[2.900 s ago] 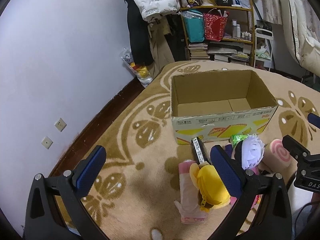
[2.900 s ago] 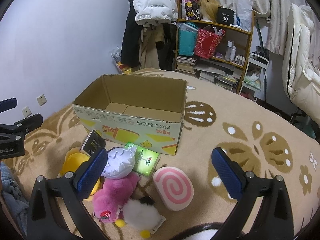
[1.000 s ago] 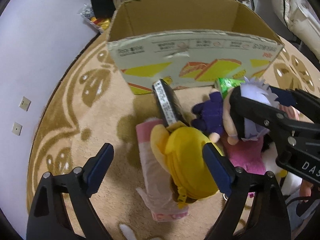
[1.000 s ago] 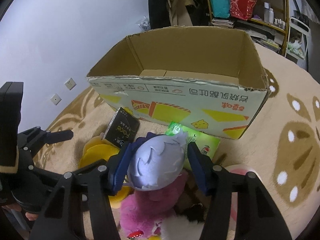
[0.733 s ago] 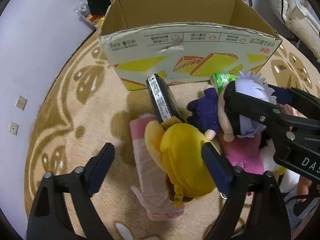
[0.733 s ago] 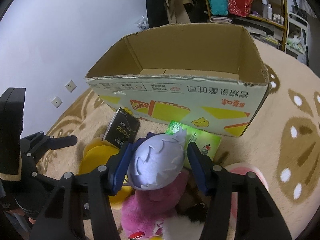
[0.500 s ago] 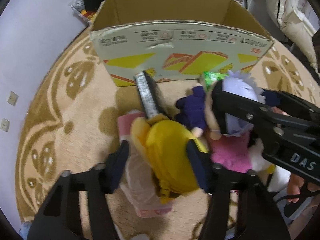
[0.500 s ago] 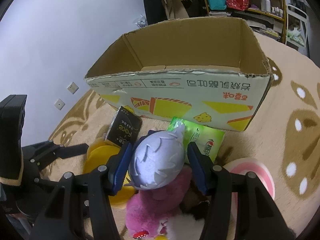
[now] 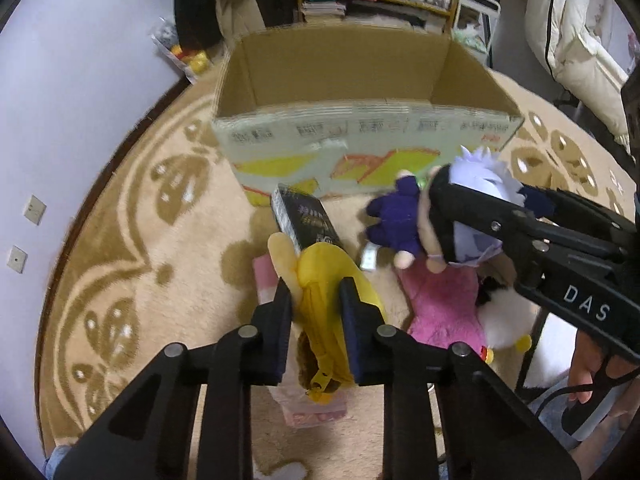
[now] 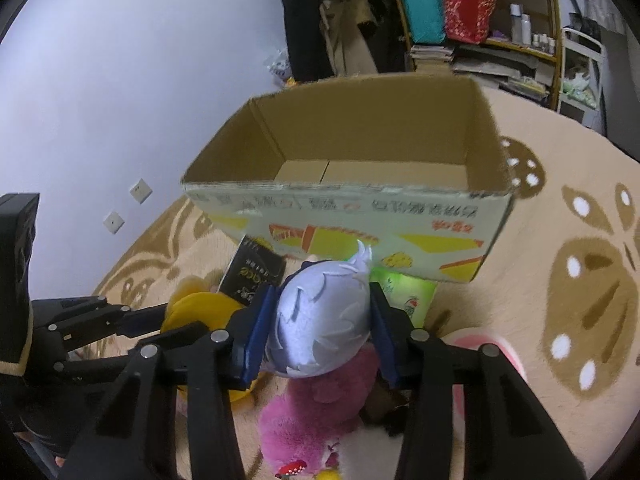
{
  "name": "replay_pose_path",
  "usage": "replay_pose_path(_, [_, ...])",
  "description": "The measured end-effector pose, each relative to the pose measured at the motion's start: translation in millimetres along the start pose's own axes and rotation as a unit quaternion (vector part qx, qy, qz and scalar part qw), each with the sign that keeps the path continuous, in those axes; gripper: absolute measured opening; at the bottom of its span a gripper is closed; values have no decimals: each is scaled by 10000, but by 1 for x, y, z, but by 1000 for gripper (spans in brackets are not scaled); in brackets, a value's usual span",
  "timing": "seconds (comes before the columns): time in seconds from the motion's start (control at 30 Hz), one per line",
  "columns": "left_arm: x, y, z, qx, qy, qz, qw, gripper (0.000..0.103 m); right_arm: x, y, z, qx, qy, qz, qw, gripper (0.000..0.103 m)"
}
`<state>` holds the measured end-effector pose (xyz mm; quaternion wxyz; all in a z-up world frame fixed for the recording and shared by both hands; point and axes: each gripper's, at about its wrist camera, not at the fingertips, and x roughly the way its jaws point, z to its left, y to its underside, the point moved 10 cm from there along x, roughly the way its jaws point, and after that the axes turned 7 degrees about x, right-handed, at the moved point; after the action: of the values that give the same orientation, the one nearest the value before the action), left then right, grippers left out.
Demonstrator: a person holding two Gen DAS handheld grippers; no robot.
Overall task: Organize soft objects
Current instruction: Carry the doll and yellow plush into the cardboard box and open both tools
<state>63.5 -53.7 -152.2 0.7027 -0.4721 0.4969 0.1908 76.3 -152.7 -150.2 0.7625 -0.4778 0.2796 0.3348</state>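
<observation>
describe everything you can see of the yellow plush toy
The yellow plush toy is soft, bright yellow fabric with a paler ear-like flap at its far end and a yellow zipper pull hanging near the camera. The left gripper is shut on its middle. A black box leans against its far end; pink packaging lies under it.

text: "DAS" is read on the right gripper frame | cardboard box print: blurred, unreadable

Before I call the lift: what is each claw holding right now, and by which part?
Left claw: yellow plush, pinched across its middle. Right claw: white-haired doll, by its head, jaws closing.
</observation>
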Motion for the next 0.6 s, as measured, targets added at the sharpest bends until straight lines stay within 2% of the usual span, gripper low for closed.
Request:
replay_pose_path(0.1, [-18,-8,9,88,-305,-277,9991,21,-11,-6,-1,29,5,-165,9999,49])
replay_pose_path(0.2, [-38,-20,14,110,-414,-621,9971,21,-25,-15,-1,79,-135,-433,9989,48])
replay_pose_path(0.37, [-70,-44,27,128,-820,-1149,9899,21,-52,-33,4,20,-87,-880,9961,48])
replay_pose_path(0.6, [-93,-76,47,56,-1158,-1613,9801,21,-83,-56,14,-17,-120,-1439,9895,48])
